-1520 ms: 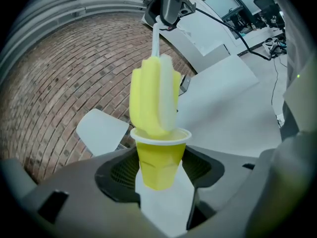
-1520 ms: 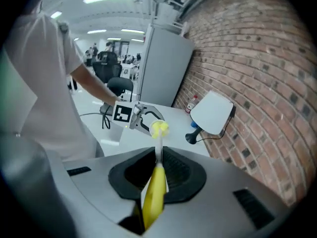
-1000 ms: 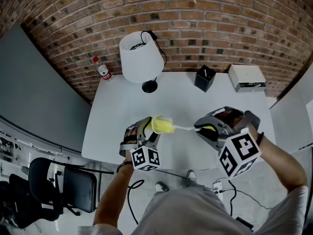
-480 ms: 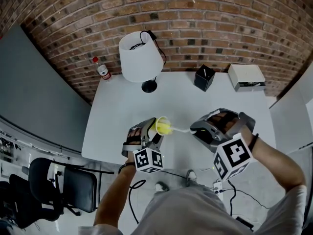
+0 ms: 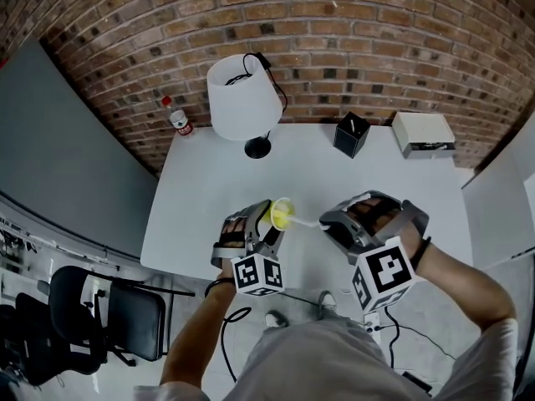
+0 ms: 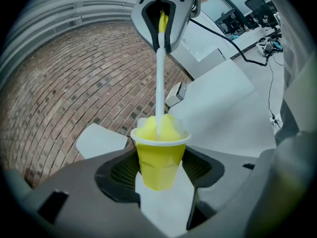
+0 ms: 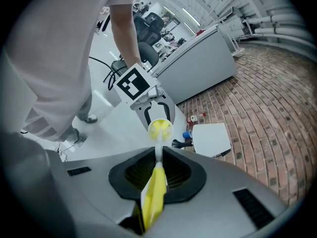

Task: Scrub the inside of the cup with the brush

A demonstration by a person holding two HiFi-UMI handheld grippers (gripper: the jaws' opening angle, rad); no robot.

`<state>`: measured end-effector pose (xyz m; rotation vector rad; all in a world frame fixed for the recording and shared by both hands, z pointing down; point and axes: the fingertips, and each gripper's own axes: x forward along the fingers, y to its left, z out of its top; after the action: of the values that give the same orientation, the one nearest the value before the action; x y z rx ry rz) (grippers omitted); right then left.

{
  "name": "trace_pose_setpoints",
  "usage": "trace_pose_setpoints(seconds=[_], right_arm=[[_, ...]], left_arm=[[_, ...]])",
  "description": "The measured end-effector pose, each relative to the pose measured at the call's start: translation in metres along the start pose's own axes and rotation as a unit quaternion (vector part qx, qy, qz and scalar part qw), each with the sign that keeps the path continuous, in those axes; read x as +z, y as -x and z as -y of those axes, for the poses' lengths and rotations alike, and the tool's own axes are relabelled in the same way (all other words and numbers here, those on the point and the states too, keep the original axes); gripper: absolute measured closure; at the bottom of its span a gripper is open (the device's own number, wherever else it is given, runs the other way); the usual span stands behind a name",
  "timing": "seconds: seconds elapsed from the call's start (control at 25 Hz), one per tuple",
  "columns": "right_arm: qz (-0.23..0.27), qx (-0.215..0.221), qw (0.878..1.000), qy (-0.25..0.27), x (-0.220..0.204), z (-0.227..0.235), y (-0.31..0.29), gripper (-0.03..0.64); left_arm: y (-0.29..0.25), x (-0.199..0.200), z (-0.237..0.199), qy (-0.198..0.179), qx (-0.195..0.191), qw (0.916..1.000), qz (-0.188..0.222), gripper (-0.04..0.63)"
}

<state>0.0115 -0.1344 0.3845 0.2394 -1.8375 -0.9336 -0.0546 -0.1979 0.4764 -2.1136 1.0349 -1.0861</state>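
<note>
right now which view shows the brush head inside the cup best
The right gripper view: it looks straight into the mouth of the cup, with the brush head filling it. The left gripper view shows the cup side-on, only the head's top above the rim. The head view shows both small.

A white table (image 5: 201,207) fills the middle of the head view. Along its far edge stand a white-shaded lamp (image 5: 242,98) at upper left, a black open-topped box (image 5: 351,134) at centre, and a white box (image 5: 424,133) at upper right.
</note>
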Motion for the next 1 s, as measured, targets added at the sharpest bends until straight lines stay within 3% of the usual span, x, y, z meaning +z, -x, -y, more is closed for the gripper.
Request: trace_pose_setpoints(seconds=[0.24,0.52,0.76,1.0], right_arm=[[0.008,0.008,0.999,-0.041,0.002,0.000,-0.006,0.577],[0.032,0.054,0.981,-0.182,0.002,0.001,-0.011,0.577],[0.047,0.093,0.944,-0.314,-0.002,0.003,-0.012,0.577],[0.065,0.130,0.890,-0.431,-0.009,0.003,-0.015,0.577]], left_arm=[[0.001,-0.005,-0.003,-0.002,0.006,1.0000,-0.007,0.314],[0.002,-0.010,-0.005,-0.004,0.013,0.9999,-0.011,0.314],[0.003,-0.008,-0.006,-0.006,0.019,0.9997,-0.011,0.314],[0.003,-0.007,-0.006,-0.010,0.024,0.9996,-0.011,0.316]])
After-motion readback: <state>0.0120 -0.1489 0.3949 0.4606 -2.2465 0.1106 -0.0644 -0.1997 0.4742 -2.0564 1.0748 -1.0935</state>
